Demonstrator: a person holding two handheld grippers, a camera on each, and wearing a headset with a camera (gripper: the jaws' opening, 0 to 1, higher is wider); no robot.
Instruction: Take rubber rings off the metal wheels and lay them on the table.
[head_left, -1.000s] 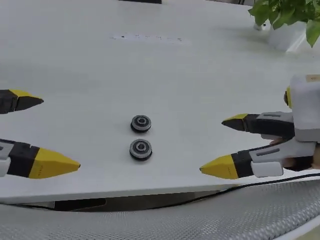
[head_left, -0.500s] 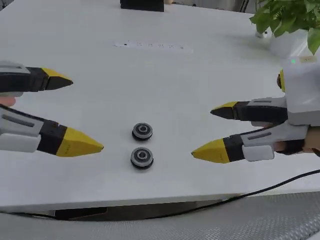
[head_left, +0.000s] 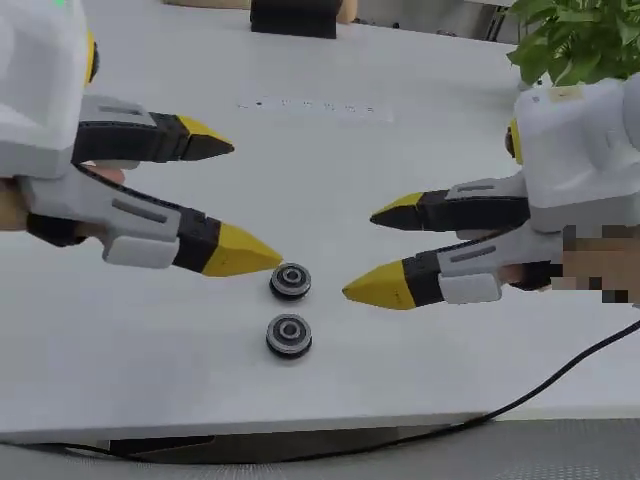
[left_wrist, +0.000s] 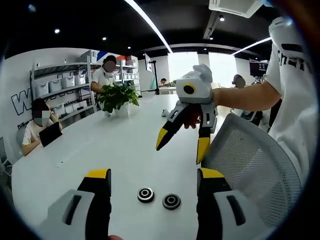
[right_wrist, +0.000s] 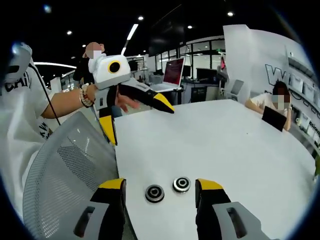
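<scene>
Two small metal wheels with black rubber rings lie flat on the white table, one farther (head_left: 290, 282) and one nearer (head_left: 289, 336) to the front edge. My left gripper (head_left: 252, 203) comes in from the left, open, its lower tip just left of the farther wheel. Opposite it, my right gripper (head_left: 361, 252) stands open a little right of that wheel. Neither holds anything. In the left gripper view the wheels (left_wrist: 145, 194) (left_wrist: 171, 201) lie between my own open jaws, the right gripper (left_wrist: 179, 150) beyond. In the right gripper view both wheels (right_wrist: 181, 184) (right_wrist: 154, 193) sit ahead, the left gripper (right_wrist: 140, 125) behind them.
A potted plant (head_left: 580, 40) stands at the back right, a dark box (head_left: 295, 18) at the far edge. A black cable (head_left: 520, 400) hangs over the table's front edge. A grey mesh chair (left_wrist: 250, 165) is beside the table. People sit at the far side (right_wrist: 277, 107).
Both grippers have moved inward from the sides and now flank the farther wheel. The wheels have stayed in place; the head view has shifted.
</scene>
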